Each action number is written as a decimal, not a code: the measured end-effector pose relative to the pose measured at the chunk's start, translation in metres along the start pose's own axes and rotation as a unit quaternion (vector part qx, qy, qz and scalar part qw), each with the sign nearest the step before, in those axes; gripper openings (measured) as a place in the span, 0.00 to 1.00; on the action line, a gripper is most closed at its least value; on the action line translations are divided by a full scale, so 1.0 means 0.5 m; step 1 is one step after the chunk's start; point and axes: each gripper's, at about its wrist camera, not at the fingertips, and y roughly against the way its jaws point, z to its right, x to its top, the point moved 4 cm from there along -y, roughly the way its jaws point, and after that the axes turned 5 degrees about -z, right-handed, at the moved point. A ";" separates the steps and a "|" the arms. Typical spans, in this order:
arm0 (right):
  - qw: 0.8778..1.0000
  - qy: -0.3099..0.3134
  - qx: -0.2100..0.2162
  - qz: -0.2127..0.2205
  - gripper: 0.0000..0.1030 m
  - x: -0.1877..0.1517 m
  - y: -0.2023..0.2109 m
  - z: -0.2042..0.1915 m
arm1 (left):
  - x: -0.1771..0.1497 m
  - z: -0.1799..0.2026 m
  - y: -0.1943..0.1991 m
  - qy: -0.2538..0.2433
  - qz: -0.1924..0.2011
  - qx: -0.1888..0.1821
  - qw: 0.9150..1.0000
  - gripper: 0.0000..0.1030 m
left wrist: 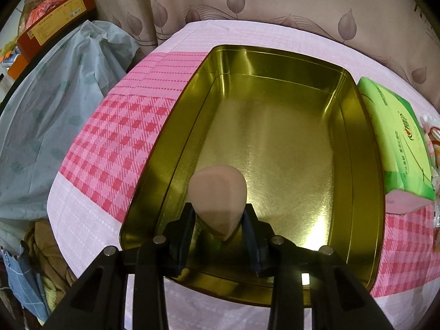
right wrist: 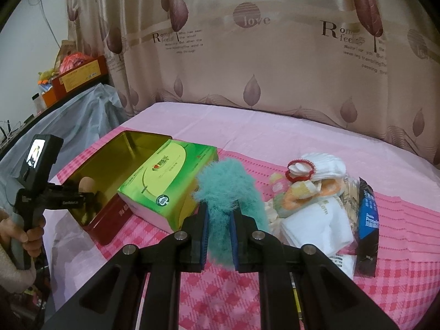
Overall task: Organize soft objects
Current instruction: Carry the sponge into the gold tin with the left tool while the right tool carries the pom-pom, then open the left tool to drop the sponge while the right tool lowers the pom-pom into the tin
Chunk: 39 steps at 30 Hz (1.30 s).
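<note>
While it tilts steeply down over the near edge of the gold tin [left wrist: 275,63], the left gripper [left wrist: 218,221] has its fingers half spread, the peach sponge [left wrist: 217,192] between them; whether the pads press it I cannot tell. The right gripper [right wrist: 218,214], angled lower over the pink checked bed [right wrist: 398,247], pinches a teal fluffy puff [right wrist: 228,187]. Beyond, a green tissue box [right wrist: 165,181] touches the tin's right side.

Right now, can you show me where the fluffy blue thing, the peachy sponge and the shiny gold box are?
fluffy blue thing [right wrist: 220,181]: right wrist view, its furry upper part.
peachy sponge [left wrist: 217,189]: left wrist view, its rounded top.
shiny gold box [left wrist: 275,63]: left wrist view, far inner wall.
</note>
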 end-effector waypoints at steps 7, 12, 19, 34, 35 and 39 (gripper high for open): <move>1.000 0.004 0.001 -0.005 0.13 -0.002 -0.006 -0.012 | -0.002 -0.001 0.000 0.002 -0.003 -0.004 1.000 0.36; 1.000 0.007 0.001 -0.008 0.13 -0.002 -0.009 -0.019 | -0.002 -0.004 0.000 0.005 -0.005 -0.008 1.000 0.36; 1.000 0.012 0.001 -0.011 0.14 -0.002 -0.015 -0.032 | -0.002 -0.009 0.005 0.011 -0.003 -0.014 1.000 0.40; 0.999 0.028 0.005 -0.019 0.15 0.002 -0.028 -0.068 | 0.000 -0.006 0.030 0.009 0.020 -0.015 1.000 0.49; 0.999 0.030 0.005 -0.019 0.15 0.003 -0.030 -0.072 | 0.001 -0.007 0.033 0.010 0.022 -0.015 1.000 0.51; 0.999 0.041 0.008 -0.020 0.15 0.010 -0.034 -0.093 | 0.002 -0.010 0.047 0.015 0.033 -0.023 0.999 0.53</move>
